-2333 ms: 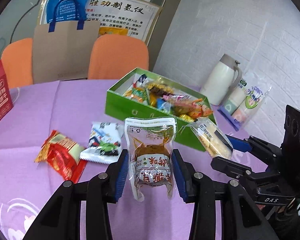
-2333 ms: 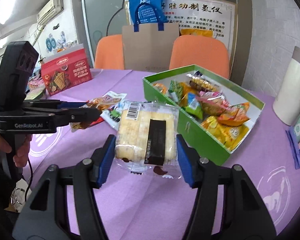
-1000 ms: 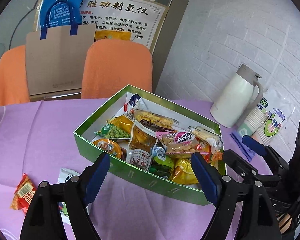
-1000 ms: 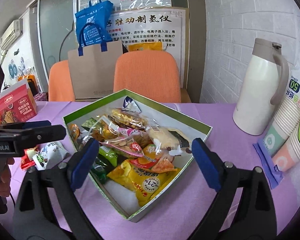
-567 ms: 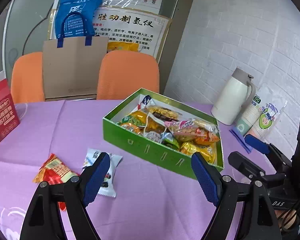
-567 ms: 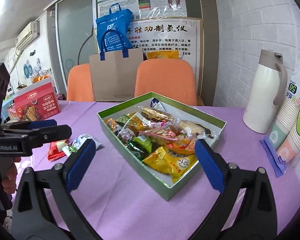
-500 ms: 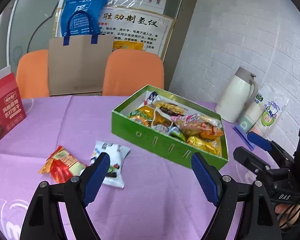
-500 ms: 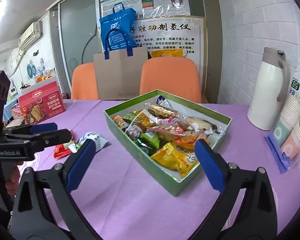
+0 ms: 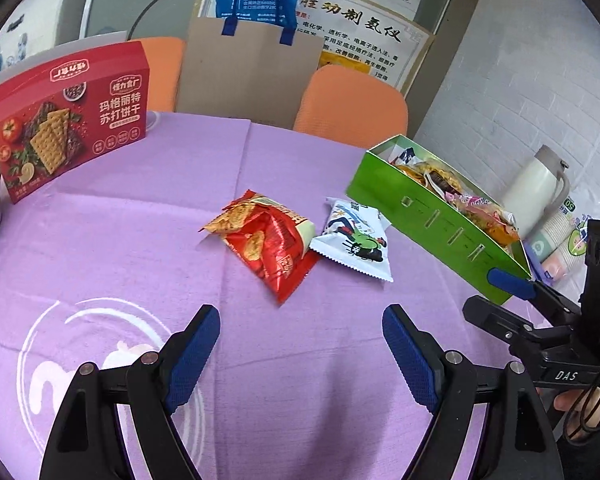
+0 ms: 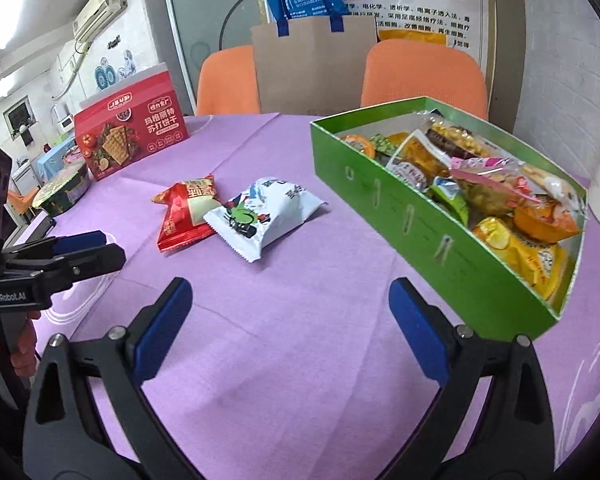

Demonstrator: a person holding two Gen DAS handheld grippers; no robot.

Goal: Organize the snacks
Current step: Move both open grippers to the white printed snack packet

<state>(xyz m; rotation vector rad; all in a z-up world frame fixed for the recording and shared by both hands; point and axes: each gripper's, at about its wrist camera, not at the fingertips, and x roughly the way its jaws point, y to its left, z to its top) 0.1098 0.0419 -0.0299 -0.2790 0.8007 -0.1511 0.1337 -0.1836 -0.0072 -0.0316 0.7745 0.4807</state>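
Note:
A red snack packet (image 9: 266,238) and a white snack packet (image 9: 358,238) lie side by side on the purple tablecloth, left of a green box (image 9: 440,228) holding several snacks. My left gripper (image 9: 300,344) is open and empty, a short way in front of the two packets. In the right wrist view the red packet (image 10: 186,210) and white packet (image 10: 262,212) lie ahead, with the green box (image 10: 420,216) to the right. My right gripper (image 10: 290,312) is open and empty, in front of the white packet.
A red cracker box (image 9: 70,114) stands at the back left of the table. A white thermos (image 9: 534,182) and stacked paper cups (image 9: 560,236) are behind the green box. Two orange chairs (image 10: 422,76) and a paper bag (image 10: 312,68) are beyond the table. A round tin (image 10: 62,192) sits at the far left.
Both grippers let go of their packets into the green box, then drew back and swung left toward the two packets on the cloth. Both now stand open and empty.

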